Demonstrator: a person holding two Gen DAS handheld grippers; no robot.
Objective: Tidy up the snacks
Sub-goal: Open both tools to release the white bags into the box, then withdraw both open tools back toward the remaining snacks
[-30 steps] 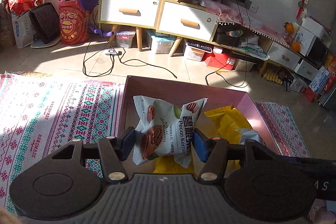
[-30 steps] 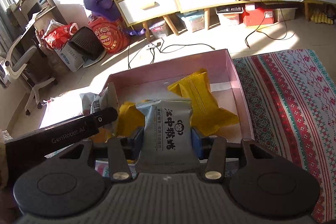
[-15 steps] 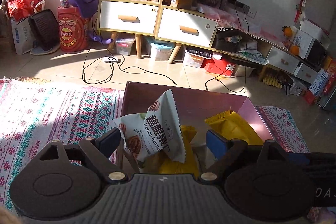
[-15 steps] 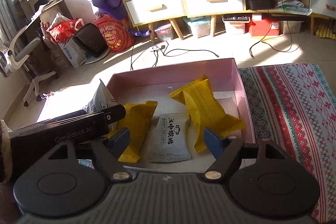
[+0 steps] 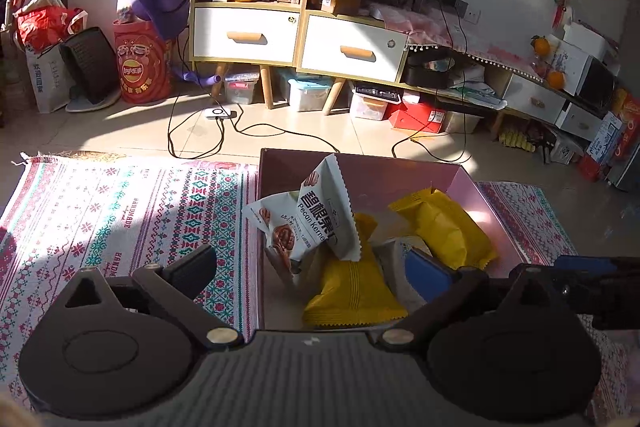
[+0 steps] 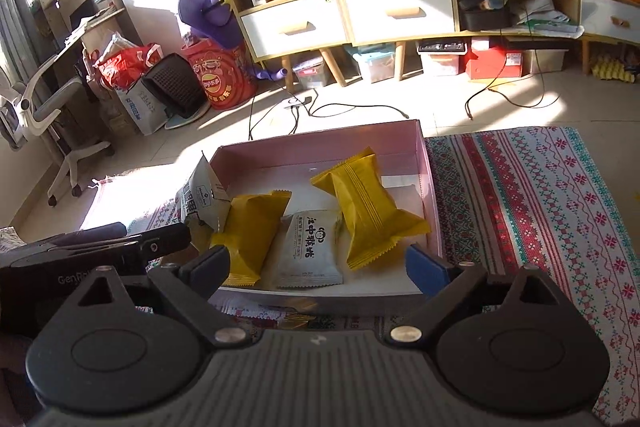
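A pink box [image 6: 424, 163] sits on a patterned rug and holds snack packets. Two yellow packets [image 6: 366, 201] [image 6: 250, 231] lie in it with a white-grey packet [image 6: 310, 247] flat between them. A white pecan packet [image 5: 316, 219] leans against the box's left wall; it also shows in the right wrist view [image 6: 202, 195]. My left gripper [image 5: 310, 265] is open and empty above the box's near left corner. My right gripper [image 6: 318, 267] is open and empty above the box's near edge. The pink box also shows in the left wrist view [image 5: 484, 199].
The patterned rug [image 5: 120, 203] lies on both sides of the box and also shows in the right wrist view [image 6: 540, 207]. Tiled floor with cables [image 5: 256, 131] lies beyond. Shelves with drawers [image 5: 296, 39], a red bucket [image 5: 138, 67] and an office chair [image 6: 48, 107] stand farther back.
Both grippers opened and pulled back. The pecan packet left my left gripper and now leans on the box's left wall. The white-grey packet left my right gripper and lies flat in the box.
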